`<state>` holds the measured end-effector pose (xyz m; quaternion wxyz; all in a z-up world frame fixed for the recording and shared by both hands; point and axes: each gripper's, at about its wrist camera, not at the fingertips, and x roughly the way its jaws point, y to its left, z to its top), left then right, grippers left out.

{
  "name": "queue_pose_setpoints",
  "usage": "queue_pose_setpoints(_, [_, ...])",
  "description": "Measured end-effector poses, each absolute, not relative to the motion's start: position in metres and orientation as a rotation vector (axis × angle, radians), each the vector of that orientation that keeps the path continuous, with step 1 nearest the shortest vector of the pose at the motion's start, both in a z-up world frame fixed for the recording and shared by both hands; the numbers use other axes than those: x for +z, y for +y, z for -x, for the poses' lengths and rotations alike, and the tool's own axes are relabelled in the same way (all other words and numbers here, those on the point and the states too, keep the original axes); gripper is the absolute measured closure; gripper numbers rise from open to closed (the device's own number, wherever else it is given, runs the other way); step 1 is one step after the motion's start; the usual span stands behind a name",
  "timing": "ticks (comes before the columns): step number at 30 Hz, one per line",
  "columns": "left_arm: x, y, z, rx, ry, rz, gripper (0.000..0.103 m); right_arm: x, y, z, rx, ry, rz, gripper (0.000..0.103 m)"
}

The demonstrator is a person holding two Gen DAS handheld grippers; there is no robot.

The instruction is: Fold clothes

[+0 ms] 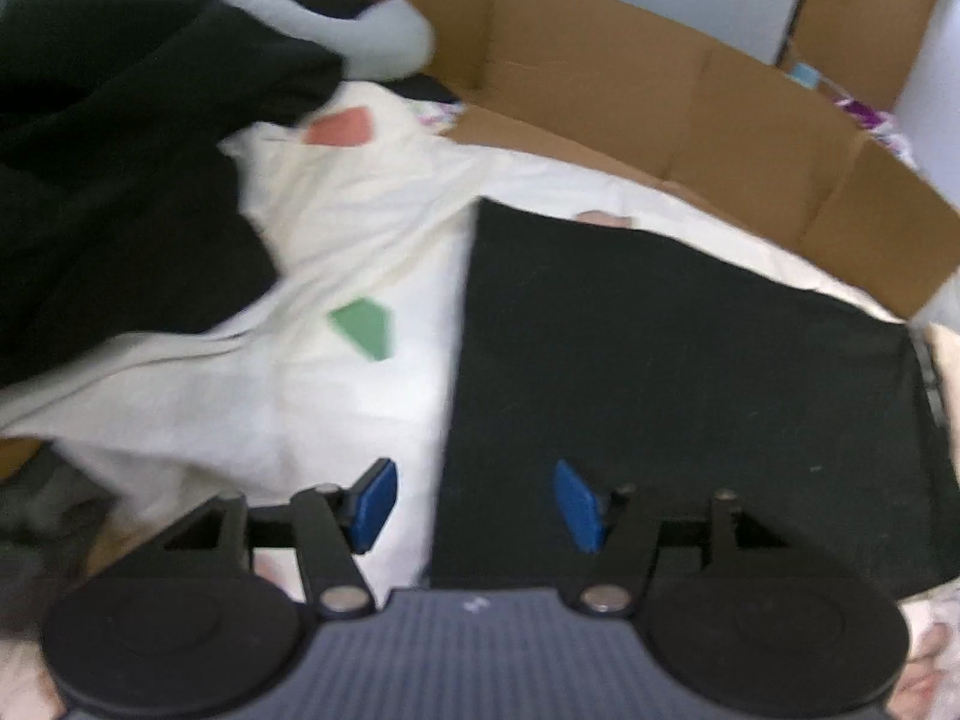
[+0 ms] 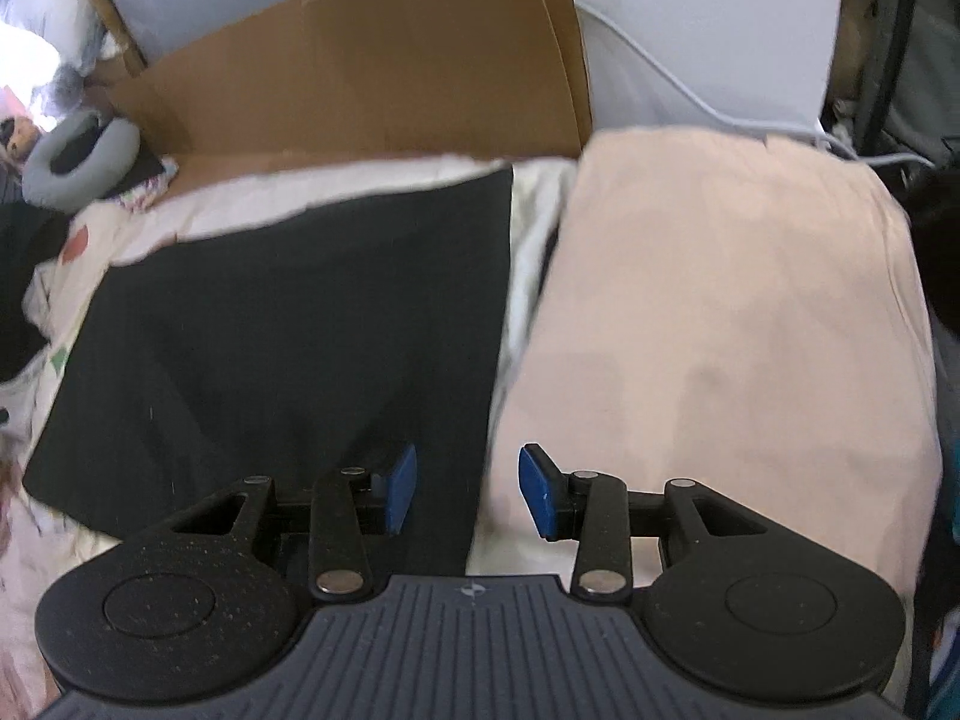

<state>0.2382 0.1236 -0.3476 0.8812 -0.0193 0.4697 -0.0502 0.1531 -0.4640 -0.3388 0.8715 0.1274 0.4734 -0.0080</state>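
A black garment lies folded into a flat rectangle on the white patterned sheet; in the right wrist view the same black garment fills the left half. My left gripper hangs over its left edge, open, with nothing between the blue pads. Over the garment's right edge, beside a folded pale pink cloth, my right gripper is open and holds nothing. A heap of black clothes lies at the left.
Flattened brown cardboard stands along the back of the bed, also seen as cardboard in the right wrist view. A grey neck pillow lies at the far left. White cables run along the wall behind the pink cloth.
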Motion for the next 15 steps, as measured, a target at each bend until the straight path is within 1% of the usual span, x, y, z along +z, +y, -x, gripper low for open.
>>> queue_pose_setpoints(11, [-0.361, 0.139, -0.199, -0.058, 1.05, 0.144, 0.041, -0.353, -0.448, -0.099, -0.029, 1.027, -0.362, 0.058])
queue_pose_setpoints(15, [-0.374, 0.142, -0.19, -0.029, 1.068, 0.234, 0.041, -0.376, -0.451, -0.09, -0.067, 1.043, -0.496, 0.058])
